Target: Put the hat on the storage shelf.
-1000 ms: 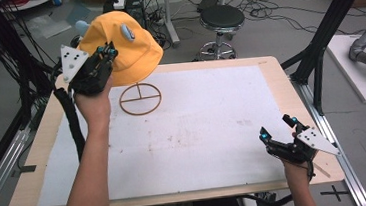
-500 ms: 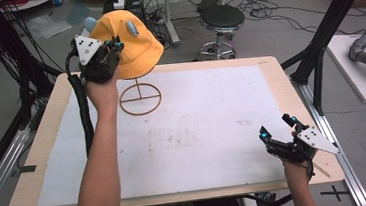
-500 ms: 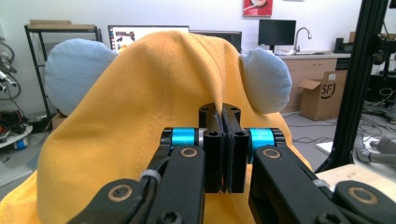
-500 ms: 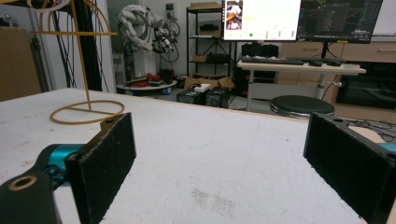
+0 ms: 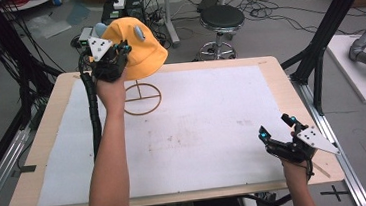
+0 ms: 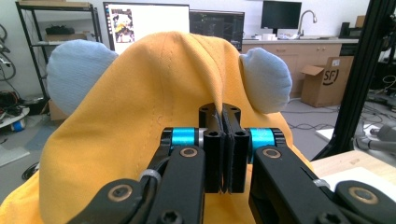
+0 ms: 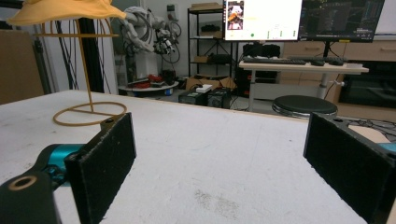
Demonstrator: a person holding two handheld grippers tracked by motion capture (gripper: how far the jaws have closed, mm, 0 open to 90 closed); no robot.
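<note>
The left gripper [image 5: 116, 56] is pinching a fold of the yellow hat [image 5: 141, 49] near the table's [image 5: 268, 70] far left corner; in the left gripper view its jaws are pressing together on the fabric [image 6: 140, 116], with no gap showing between the pads. The hat, bearing two pale blue ears [image 6: 266, 79], is sitting over the top of the wire hat stand [image 5: 142, 97], whose ring base is resting on the white mat [image 5: 198, 131] just inside the far left corner. Whether the hat's crown is resting fully on the stand's upper hoop or is partly hanging from the grip cannot be told from these views; in the right gripper view the brim [image 7: 65, 11] is lying just above the hoop.

The right gripper [image 5: 277, 142] is idling near the near right corner of the table, its jaws spreading wide with nothing between them, as the right gripper view shows.

Judged step: the hat is being seated on the stand, or being taken from it; the grip alone is not deciding between the two. If seating is the aim, the next move is calling for centring the crown over the stem, then parting the jaws without dragging the cloth. The light stand may be tipping if the fabric is pulled sideways.
</note>
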